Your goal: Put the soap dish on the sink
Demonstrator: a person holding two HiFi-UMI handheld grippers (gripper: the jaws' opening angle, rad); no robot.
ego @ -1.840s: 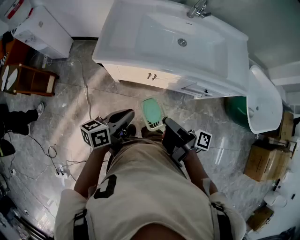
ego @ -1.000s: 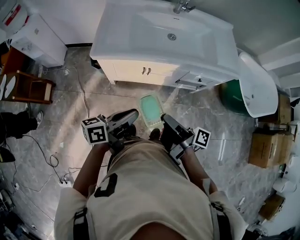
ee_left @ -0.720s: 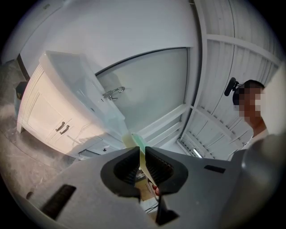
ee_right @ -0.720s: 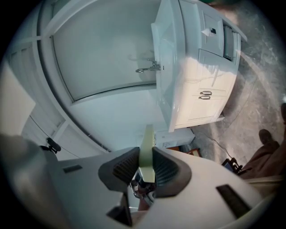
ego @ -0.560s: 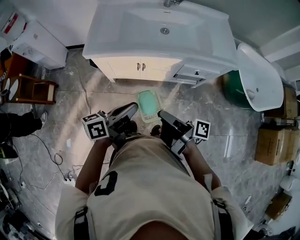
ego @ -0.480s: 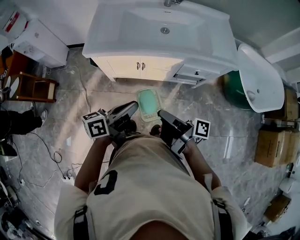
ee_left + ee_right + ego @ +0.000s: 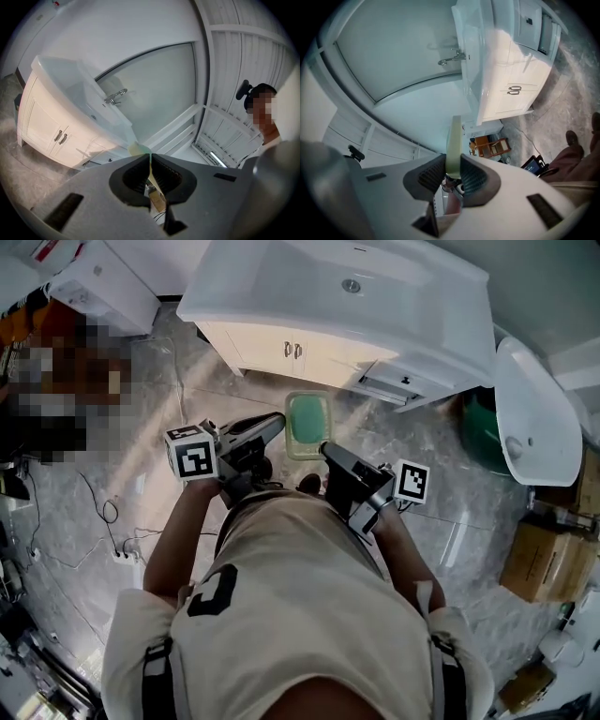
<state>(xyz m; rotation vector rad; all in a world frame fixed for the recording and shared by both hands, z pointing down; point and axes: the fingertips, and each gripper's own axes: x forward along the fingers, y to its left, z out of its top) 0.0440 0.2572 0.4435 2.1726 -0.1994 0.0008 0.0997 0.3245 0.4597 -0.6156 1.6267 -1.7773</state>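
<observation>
**Soap dish pinched between both claws, short of the sink**

The green soap dish (image 7: 307, 421) is at the middle of the head view, held over the grey floor (image 7: 159, 427) just in front of the white cabinet (image 7: 267, 345). The sink (image 7: 422, 310) runs across the top of the frame, and the dish is not yet over it. My left gripper (image 7: 278, 420) pinches the dish's left rim, jaws almost together on the thin edge. My right gripper (image 7: 325, 448) clamps the right rim, jaws narrow around a thicker lip. I judge the hold to be the weak point. Each claw has only a sliver of rim, so if my hands drift apart or twist unevenly, the dish could slip free and drop to the floor. It could also knock the sink's front edge if I bring it in too low.
</observation>
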